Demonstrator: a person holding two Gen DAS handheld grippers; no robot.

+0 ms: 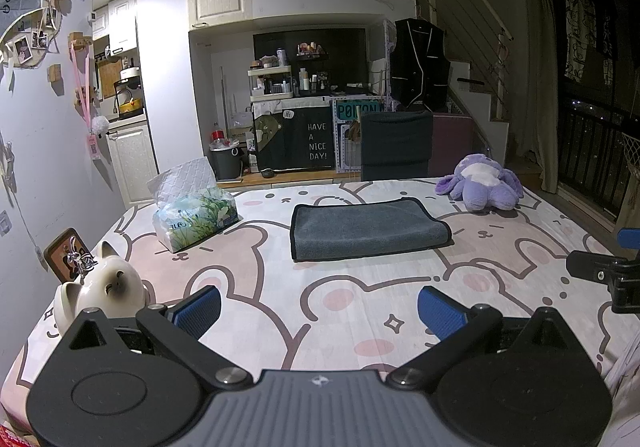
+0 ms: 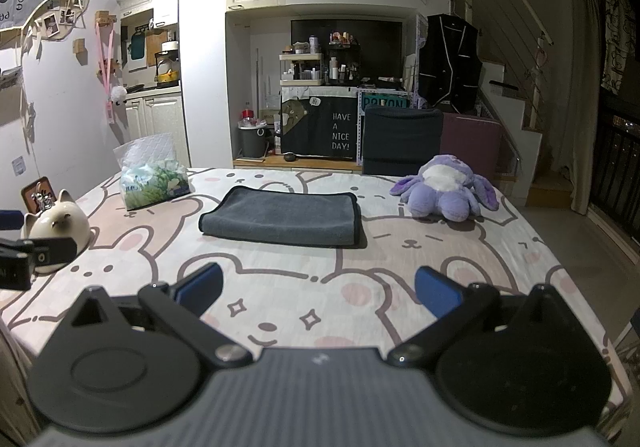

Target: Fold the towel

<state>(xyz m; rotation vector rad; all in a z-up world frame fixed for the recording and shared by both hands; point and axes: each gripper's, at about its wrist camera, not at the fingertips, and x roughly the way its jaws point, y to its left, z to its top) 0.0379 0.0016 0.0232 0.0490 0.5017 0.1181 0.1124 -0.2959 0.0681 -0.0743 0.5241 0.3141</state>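
A grey towel [image 1: 370, 229] with a dark border lies folded into a flat rectangle on the table with the rabbit-pattern cloth [image 1: 280, 287]. It also shows in the right wrist view [image 2: 282, 217]. My left gripper [image 1: 318, 311] is open and empty, hovering near the table's front edge, well short of the towel. My right gripper [image 2: 318, 293] is open and empty, also near the front edge. The right gripper shows at the right edge of the left wrist view [image 1: 608, 275], and the left gripper at the left edge of the right wrist view [image 2: 28, 255].
A tissue pack [image 1: 194, 215] sits left of the towel. A ceramic cat figure [image 1: 106, 287] and a small frame [image 1: 66, 253] stand at the front left. A purple plush [image 1: 482, 187] lies at the back right. A dark chair [image 1: 396, 145] stands behind the table.
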